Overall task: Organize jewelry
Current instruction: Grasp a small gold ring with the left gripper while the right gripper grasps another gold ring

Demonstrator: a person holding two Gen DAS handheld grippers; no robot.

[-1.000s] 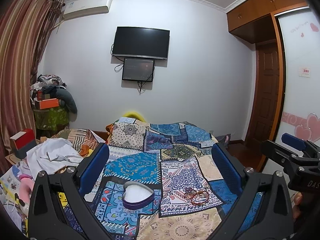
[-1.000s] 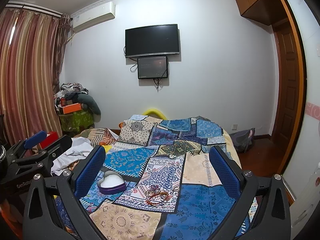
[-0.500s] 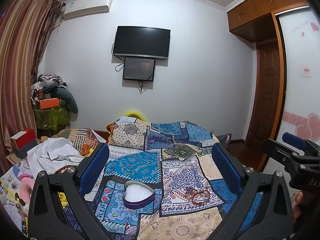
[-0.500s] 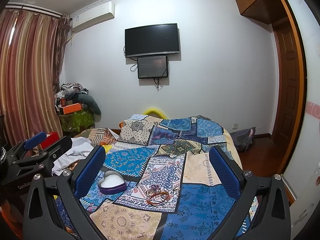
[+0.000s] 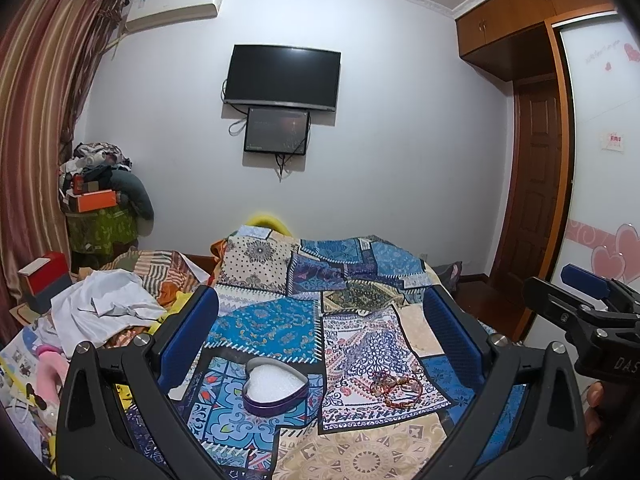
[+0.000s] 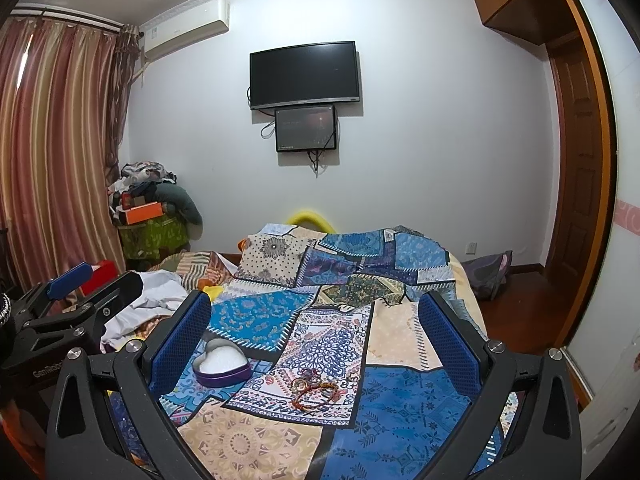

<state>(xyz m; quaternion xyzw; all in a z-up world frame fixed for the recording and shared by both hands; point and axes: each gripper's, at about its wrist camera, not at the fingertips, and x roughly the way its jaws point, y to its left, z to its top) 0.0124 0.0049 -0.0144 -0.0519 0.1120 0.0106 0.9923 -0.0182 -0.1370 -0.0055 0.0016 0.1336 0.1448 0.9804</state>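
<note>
Nothing done yet: your left tool [image 5: 320, 336] and right tool [image 6: 314, 332] gape wide and empty, tangled beaded bracelets [image 6: 316, 390] lie beside the purple heart-shaped tin [image 6: 221, 362] on the patchwork bed [image 6: 412, 412].

Two handheld grippers are held side by side, level, both pointing forward. The left gripper [image 5: 320, 332] has its blue-padded fingers [image 5: 188, 336] spread wide apart, holding nothing. The right gripper [image 6: 316, 332] is likewise wide open and empty. A fingertip of the person's right hand [image 5: 595, 396] shows beneath the right gripper's black body.
</note>
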